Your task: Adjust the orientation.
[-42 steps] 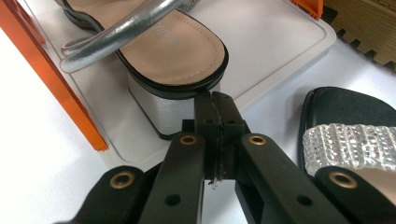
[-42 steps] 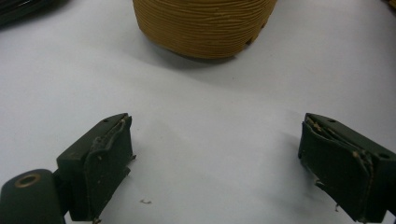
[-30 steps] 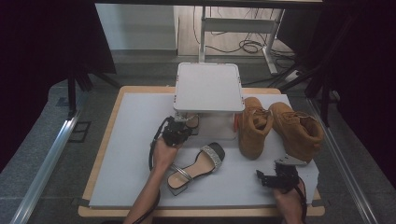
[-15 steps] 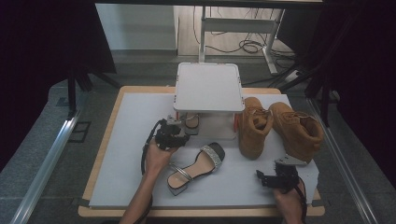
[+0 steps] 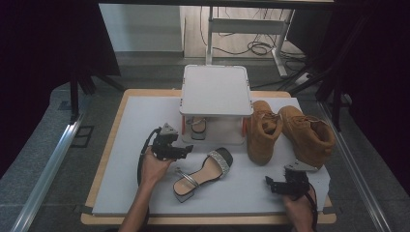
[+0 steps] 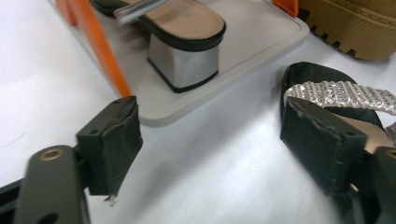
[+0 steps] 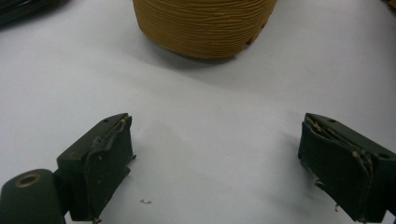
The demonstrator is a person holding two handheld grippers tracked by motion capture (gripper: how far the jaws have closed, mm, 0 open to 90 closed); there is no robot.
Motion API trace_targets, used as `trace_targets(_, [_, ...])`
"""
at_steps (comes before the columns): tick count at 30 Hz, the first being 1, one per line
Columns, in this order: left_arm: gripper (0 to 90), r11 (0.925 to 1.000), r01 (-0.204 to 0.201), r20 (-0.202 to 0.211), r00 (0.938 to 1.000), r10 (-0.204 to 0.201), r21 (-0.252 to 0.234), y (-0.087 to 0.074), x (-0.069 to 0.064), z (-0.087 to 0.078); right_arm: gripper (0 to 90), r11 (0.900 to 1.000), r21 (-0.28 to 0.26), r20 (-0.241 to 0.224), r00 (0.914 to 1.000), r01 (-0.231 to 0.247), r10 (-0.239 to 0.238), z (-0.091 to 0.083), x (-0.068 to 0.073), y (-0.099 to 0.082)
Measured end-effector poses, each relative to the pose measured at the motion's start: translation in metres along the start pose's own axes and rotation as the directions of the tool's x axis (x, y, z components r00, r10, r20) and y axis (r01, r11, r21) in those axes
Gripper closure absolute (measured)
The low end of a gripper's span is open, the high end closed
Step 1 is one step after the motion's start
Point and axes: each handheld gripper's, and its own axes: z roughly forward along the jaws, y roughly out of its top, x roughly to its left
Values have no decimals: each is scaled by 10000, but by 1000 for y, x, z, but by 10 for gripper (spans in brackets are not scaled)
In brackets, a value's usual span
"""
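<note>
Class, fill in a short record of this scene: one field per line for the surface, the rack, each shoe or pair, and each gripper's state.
surface: white mat on a wooden table
rack: white two-level stand at the mat's far middle
lower shelf: one sandal, silver block heel
mat sandal: matching sandal lying before the rack
boots: tan pair right of the rack
left gripper: open, beside the mat sandal
right gripper: open, over bare mat, near the boots
</note>
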Motion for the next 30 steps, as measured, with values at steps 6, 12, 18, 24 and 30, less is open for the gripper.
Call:
trace_targets(6, [128, 9988, 374, 1, 9993, -374, -321, -7, 4, -8, 100, 10000, 0, 0, 10000, -2, 2, 0, 0, 0])
trace_targets(12, [126, 9974, 723, -64, 9974, -722, 68, -15, 9, -18, 100, 10000, 2, -1, 10000, -1, 1, 0, 0, 0])
trace_targets(18, [121, 9970, 723, -177, 9973, -719, 260, -23, 9, -30, 100, 10000, 1, 0, 10000, -1, 1, 0, 0, 0])
trace_targets(24, [121, 9962, 534, -433, 9978, -505, 681, -34, 8, -42, 100, 10000, 3, -2, 10000, -2, 2, 0, 0, 0])
trace_targets(30, [123, 9952, 652, -244, 9977, -636, 725, -49, 10, -54, 100, 10000, 5, -1, 10000, 1, -1, 0, 0, 0])
